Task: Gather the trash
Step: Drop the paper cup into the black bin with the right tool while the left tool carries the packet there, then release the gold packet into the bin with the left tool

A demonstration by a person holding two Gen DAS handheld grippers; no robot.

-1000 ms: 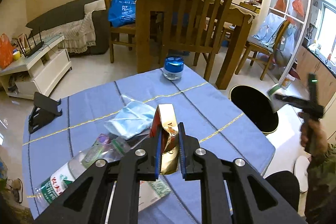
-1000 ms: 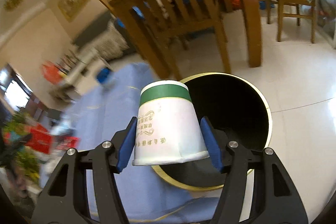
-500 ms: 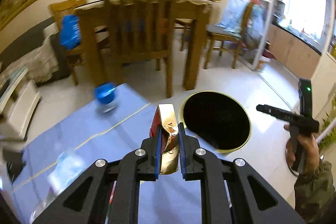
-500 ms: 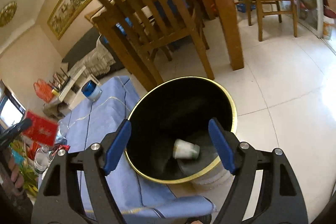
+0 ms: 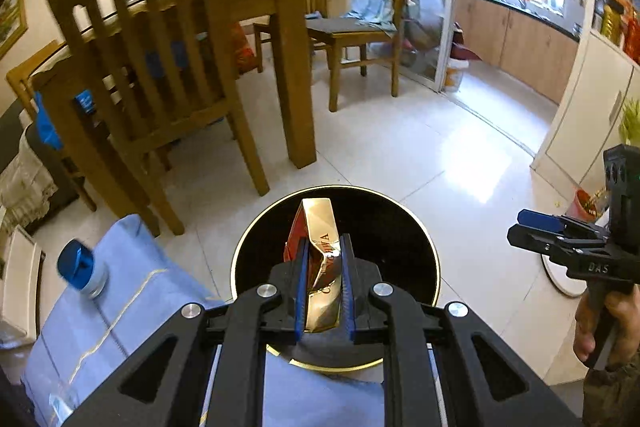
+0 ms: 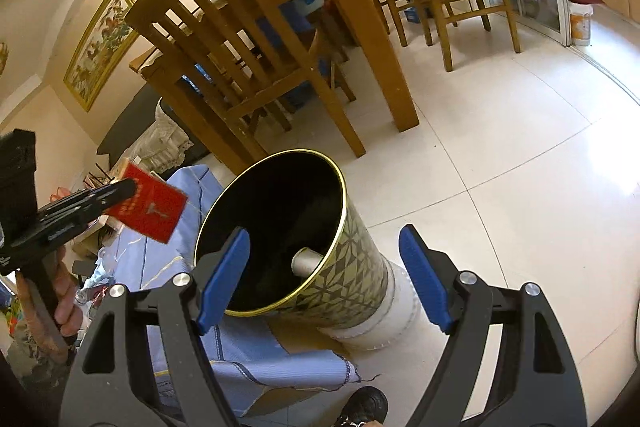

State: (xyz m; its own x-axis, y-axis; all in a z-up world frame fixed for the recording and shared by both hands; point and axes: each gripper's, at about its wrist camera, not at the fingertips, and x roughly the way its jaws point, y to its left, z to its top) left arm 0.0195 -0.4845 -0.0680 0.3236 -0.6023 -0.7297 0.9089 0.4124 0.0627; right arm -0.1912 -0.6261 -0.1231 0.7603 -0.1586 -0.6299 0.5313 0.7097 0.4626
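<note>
My left gripper (image 5: 323,291) is shut on a crushed red and gold packet (image 5: 318,247) and holds it right above the open mouth of the black, gold-rimmed trash bin (image 5: 424,239). In the right wrist view the packet (image 6: 150,209) hangs left of the bin (image 6: 352,267), above the table edge. My right gripper (image 6: 322,277) is open and empty, just in front of the bin. A white paper cup (image 6: 306,261) lies inside the bin. The right gripper also shows in the left wrist view (image 5: 560,239), right of the bin.
A table with a blue cloth (image 5: 120,307) stands left of the bin, with a blue-lidded jar (image 5: 82,269) on it. A wooden chair (image 5: 160,75) and dining table (image 5: 288,67) stand beyond. White tile floor (image 5: 440,155) lies to the right.
My right gripper opened and dropped the paper cup into the bin, then drew back. My left gripper carried the packet from over the table to above the bin.
</note>
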